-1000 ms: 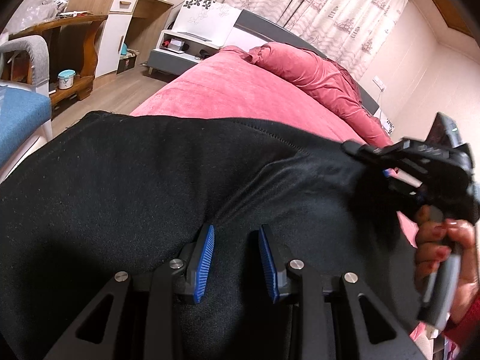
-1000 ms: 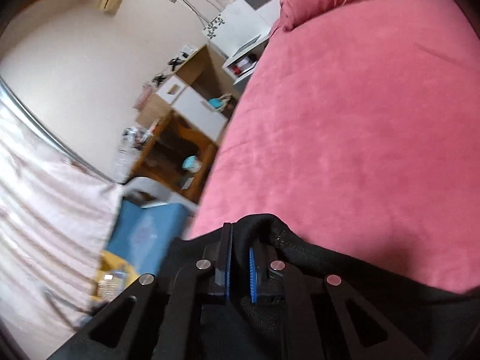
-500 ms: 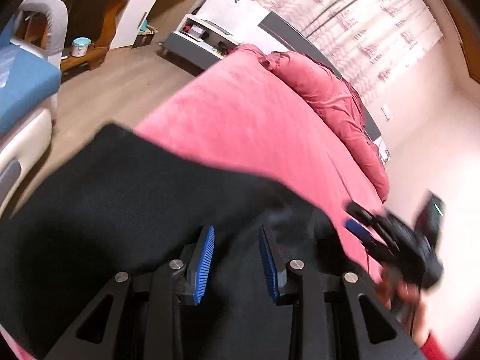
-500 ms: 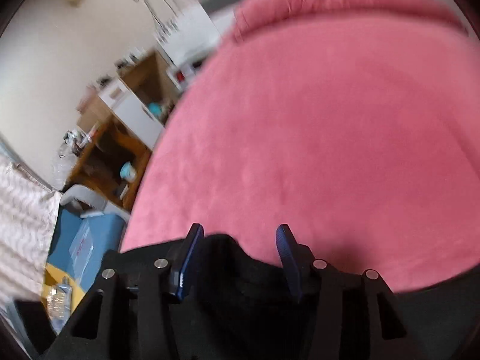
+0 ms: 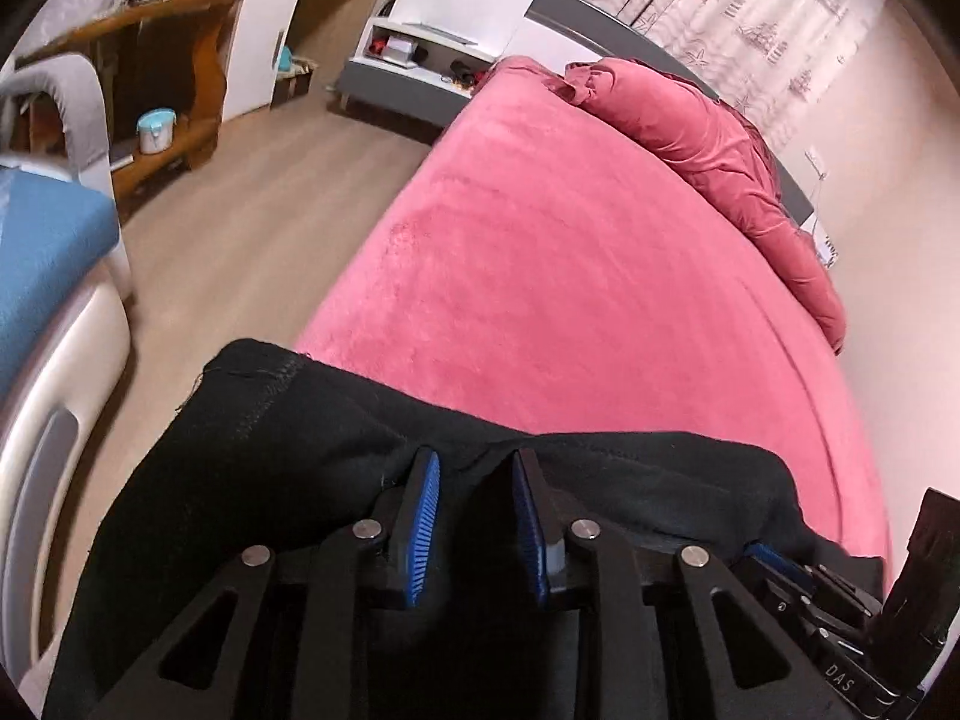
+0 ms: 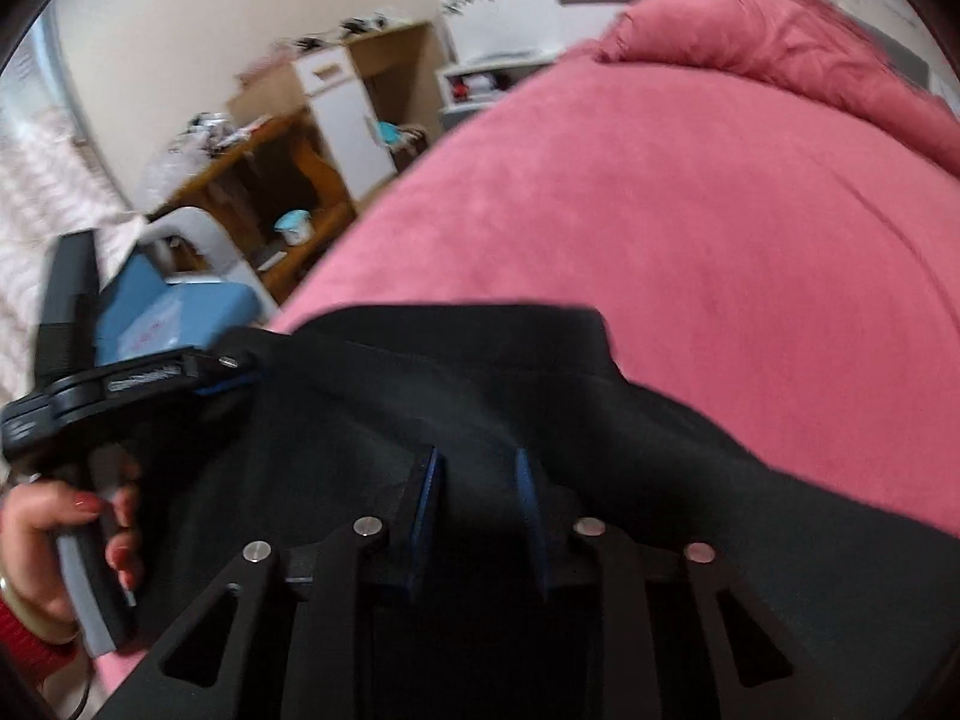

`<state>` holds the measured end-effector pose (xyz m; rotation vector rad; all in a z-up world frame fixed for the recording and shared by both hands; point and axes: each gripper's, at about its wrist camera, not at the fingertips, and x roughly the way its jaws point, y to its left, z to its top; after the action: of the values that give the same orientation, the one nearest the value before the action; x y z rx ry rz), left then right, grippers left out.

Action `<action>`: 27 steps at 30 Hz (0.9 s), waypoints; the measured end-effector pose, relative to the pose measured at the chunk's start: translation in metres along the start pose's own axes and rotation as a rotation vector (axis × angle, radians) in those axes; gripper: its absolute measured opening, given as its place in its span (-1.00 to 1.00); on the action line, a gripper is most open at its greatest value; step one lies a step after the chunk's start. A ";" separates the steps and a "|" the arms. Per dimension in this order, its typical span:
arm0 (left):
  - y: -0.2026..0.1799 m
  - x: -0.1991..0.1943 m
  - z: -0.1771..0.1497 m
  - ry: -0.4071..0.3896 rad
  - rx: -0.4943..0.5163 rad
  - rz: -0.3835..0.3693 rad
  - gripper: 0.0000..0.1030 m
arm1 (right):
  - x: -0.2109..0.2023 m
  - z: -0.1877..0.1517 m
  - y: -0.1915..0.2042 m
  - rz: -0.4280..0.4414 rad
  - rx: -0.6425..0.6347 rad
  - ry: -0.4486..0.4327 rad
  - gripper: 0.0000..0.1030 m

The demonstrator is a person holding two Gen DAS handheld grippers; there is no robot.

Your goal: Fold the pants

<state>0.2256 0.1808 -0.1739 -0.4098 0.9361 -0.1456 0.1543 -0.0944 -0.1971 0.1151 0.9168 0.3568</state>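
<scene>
The black pants point(image 5: 288, 468) lie on the near end of the pink bed point(image 5: 570, 276), and one stitched corner hangs past the bed's edge over the wood floor point(image 5: 252, 222). In the left wrist view the pants fill the bottom of the picture, from about 7 o'clock across to 4 o'clock. In the right wrist view the pants point(image 6: 480, 396) spread the same way along the bottom, with the pink bed point(image 6: 690, 228) rising behind them toward 12 o'clock.

The left gripper point(image 5: 475, 516) sits low over the black cloth. Its two blue pads are apart, with a gap between them, and nothing is pinched there (the cloth just lies under them). In the right wrist view the left gripper point(image 6: 237, 375) shows up at about 9 o'clock, at the side edge of the pants, and a hand point(image 6: 54, 546) with red nails wraps around its handle.

The right gripper point(image 6: 477, 498) is over the pants too. Its blue pads also stand apart, and no cloth is caught between them. In the left wrist view a bit of the right gripper point(image 5: 780, 564) peeks in at 4 o'clock, close to the edge of the pants.

Farther out, a long pink pillow point(image 5: 720, 138) lies along the far side of the bed at 1 o'clock. A blue chair point(image 5: 42, 252) is at 9 o'clock, and a wooden desk point(image 5: 156, 42) stands at 10 o'clock.
</scene>
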 end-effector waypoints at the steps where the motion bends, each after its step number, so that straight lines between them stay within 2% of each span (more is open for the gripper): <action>1: 0.002 0.000 0.002 -0.010 -0.007 0.002 -0.51 | 0.001 -0.003 -0.003 0.012 0.007 -0.015 -0.58; 5: 0.005 -0.004 0.006 -0.065 -0.013 0.042 -0.53 | -0.006 -0.011 -0.009 0.023 -0.017 -0.067 -0.58; 6: 0.006 -0.005 0.007 -0.078 -0.018 0.077 -0.53 | -0.005 -0.012 -0.010 0.025 -0.015 -0.073 -0.57; 7: 0.009 -0.005 0.007 -0.070 -0.033 0.104 -0.53 | -0.004 -0.011 -0.009 0.028 -0.014 -0.074 -0.57; 9: 0.017 -0.010 0.009 -0.054 -0.078 0.078 -0.53 | -0.002 -0.012 -0.010 0.037 -0.010 -0.079 -0.57; 10: 0.019 -0.014 0.010 -0.048 -0.084 0.094 -0.53 | -0.002 -0.011 -0.010 0.039 -0.010 -0.081 -0.57; 13: 0.022 -0.022 0.012 -0.049 -0.056 0.165 -0.53 | -0.014 -0.018 -0.015 0.039 -0.009 -0.088 -0.57; 15: 0.029 -0.019 0.011 -0.039 -0.030 0.243 -0.53 | -0.015 -0.019 -0.014 0.033 -0.012 -0.088 -0.57; 18: 0.048 -0.014 0.006 -0.042 -0.087 0.286 -0.43 | -0.015 -0.018 -0.011 0.015 -0.025 -0.084 -0.57; 22: 0.044 -0.017 0.006 -0.044 -0.075 0.319 -0.42 | -0.017 -0.016 -0.008 0.000 -0.021 -0.064 -0.55; 27: 0.034 -0.039 0.004 -0.060 -0.086 0.349 -0.42 | -0.038 -0.018 -0.015 -0.005 0.055 -0.034 -0.46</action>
<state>0.2039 0.2249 -0.1565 -0.3225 0.9428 0.2244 0.1227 -0.1229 -0.1831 0.1691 0.8936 0.3239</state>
